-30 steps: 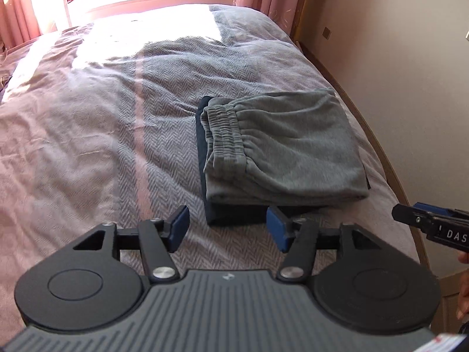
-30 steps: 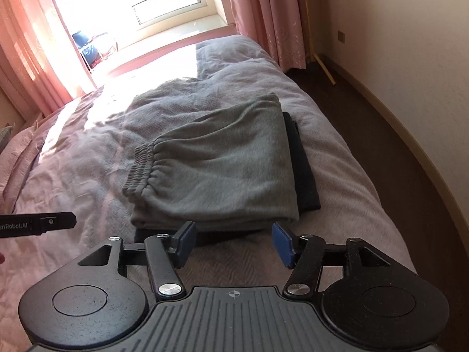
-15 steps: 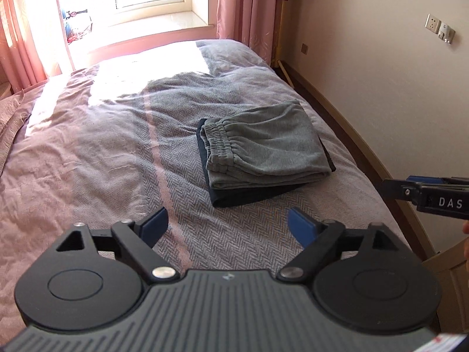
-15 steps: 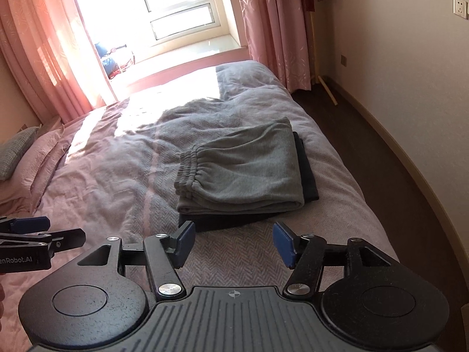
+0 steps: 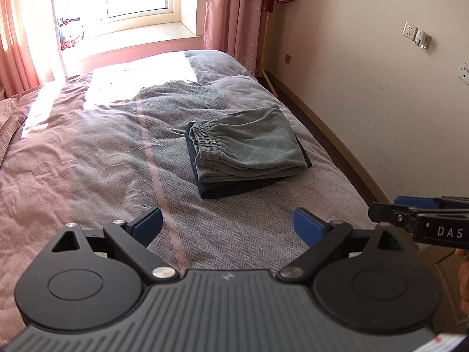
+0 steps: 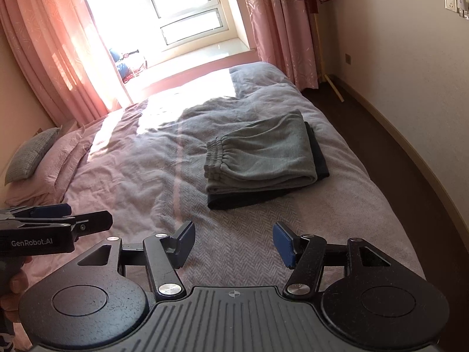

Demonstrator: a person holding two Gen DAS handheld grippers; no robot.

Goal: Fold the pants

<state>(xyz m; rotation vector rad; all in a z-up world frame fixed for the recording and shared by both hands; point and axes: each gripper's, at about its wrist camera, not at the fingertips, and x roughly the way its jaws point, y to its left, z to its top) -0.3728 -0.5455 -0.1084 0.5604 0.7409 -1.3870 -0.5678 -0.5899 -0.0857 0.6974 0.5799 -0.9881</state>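
Grey sweatpants (image 5: 249,143) sit folded into a neat rectangle on the bed (image 5: 96,158), elastic waistband (image 5: 205,135) facing the bed's middle, and they lie squarely on top of a darker folded garment (image 5: 234,189) whose edge peeks out along the near side and at the far corner. That stack rests on the grey herringbone half of the bedspread, close to the wall-side edge.

Left gripper (image 5: 228,224) hangs above the near part of the bed, well apart from the pile, and its jaws have just been opening; they now stand spread very wide, blue pads (image 5: 306,226) showing, nothing between them but bedspread far below.

Right gripper (image 6: 233,242) hovers beside it, also clear of the pants, its jaws parted a fair way and holding nothing. Each tool shows up at the edge of the other's view, side by side.

Beyond the bed, sunlight pours through the window (image 6: 187,8) onto the far covers, pink curtains (image 6: 52,55) hang either side, and a grey pillow (image 6: 32,155) lies at the left in the right wrist view.
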